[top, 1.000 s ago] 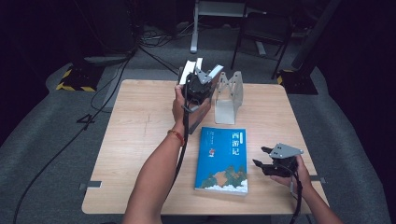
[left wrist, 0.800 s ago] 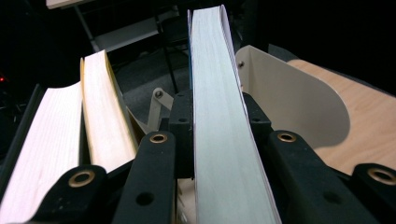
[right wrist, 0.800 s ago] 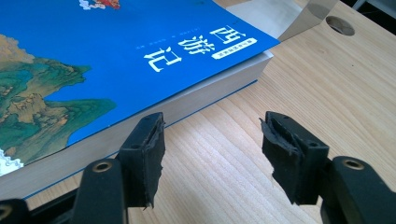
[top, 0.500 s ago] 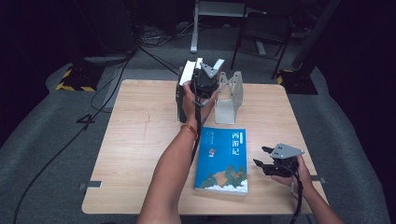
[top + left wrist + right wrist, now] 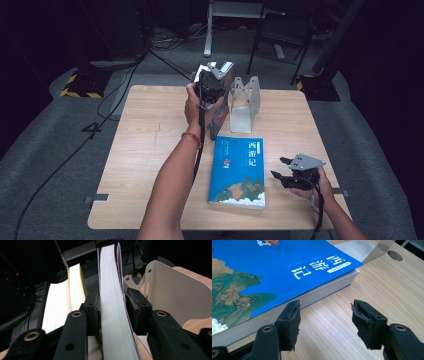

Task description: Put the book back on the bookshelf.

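In the high view my left gripper (image 5: 216, 80) sits at upper centre of the frame, against upright books beside the white metal bookend (image 5: 243, 105). The left gripper view adds the detail: a thin book (image 5: 112, 305) stands between the pads, its page edge facing me. The jaws have just been opening; a sliver of gap shows at the right pad, so the grip looks slack. A thicker yellow-edged book (image 5: 67, 300) stands at that view's left. My right gripper (image 5: 286, 176) rests at the lower right, jaws moderately wide and empty. Its own view shows the blue-covered book (image 5: 274, 272) lying flat, its corner just beside the left pad.
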A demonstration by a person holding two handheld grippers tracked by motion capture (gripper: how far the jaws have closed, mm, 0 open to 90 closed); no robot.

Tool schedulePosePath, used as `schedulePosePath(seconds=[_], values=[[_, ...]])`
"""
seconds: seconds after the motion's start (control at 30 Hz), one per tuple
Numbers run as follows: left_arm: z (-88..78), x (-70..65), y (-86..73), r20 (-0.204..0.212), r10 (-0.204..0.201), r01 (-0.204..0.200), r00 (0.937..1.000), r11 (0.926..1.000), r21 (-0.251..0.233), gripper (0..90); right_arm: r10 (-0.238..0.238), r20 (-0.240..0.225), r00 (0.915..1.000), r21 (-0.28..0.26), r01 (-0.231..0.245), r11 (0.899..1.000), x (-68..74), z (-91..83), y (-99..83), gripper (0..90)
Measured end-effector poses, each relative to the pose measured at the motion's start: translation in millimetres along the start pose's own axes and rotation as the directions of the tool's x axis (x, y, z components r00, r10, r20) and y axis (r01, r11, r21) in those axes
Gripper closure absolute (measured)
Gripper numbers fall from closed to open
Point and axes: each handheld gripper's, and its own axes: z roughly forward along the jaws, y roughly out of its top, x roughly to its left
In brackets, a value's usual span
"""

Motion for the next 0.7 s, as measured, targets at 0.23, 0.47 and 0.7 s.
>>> schedulePosePath(seconds=[0.23,0.47,0.7], values=[[-13.5,3.5,-3.3,-0.017,0.037,-0.037,0.9992,0.9993,-0.003,55.0,0.000,0.003,1.0000,0.005,0.000,1.000,-0.1,0.6,0.1,40.7],[-24.6,8.8,-9.1,-0.002,0.033,-0.033,0.9995,0.9994,-0.010,48.5,-0.001,0.003,1.0000,0.007,0.001,1.000,0.5,1.3,0.5,40.3],[-41.3,10.6,-13.9,0.036,0.045,-0.044,0.9983,0.9989,-0.018,43.3,0.004,0.004,1.0000,0.007,-0.004,1.000,-0.5,0.8,0.6,40.3]])
